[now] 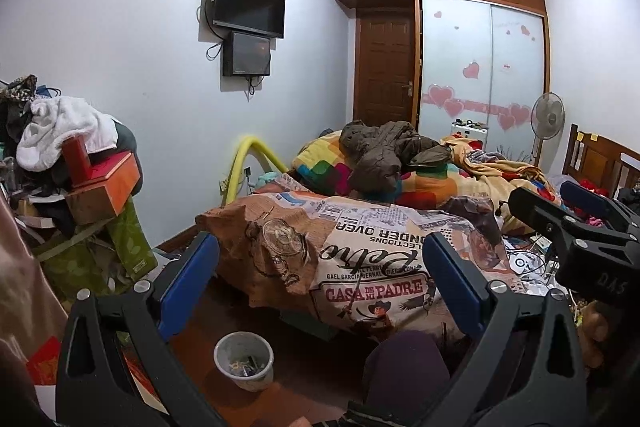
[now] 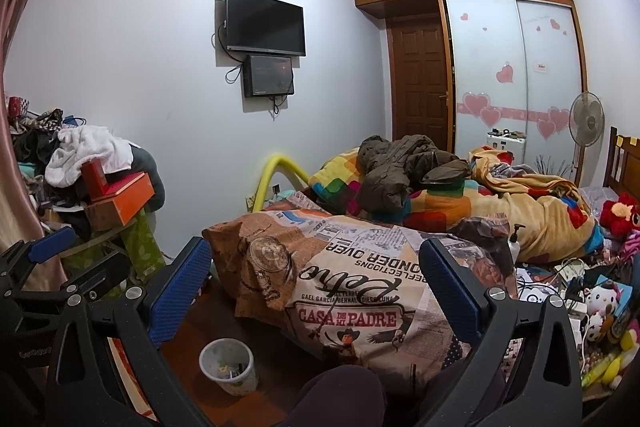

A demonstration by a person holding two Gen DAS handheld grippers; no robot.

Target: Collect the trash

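the bed (image 1: 376,267) fills the centre, the small white bin (image 1: 243,361) with scraps sits on the floor at 7 o'clock, likely light, thin-walled and best pinched at the rim, while left gripper (image 1: 320,287) and right gripper (image 2: 316,291) both gape apart, empty.

My left gripper (image 1: 318,281) and right gripper (image 2: 314,285) show black frames, blue textured pads (image 2: 180,291), and silver screws (image 1: 497,285).

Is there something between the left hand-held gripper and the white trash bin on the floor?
Nothing visible: the left hand-held gripper, open and empty, has bare wooden floor down to the trash bin.
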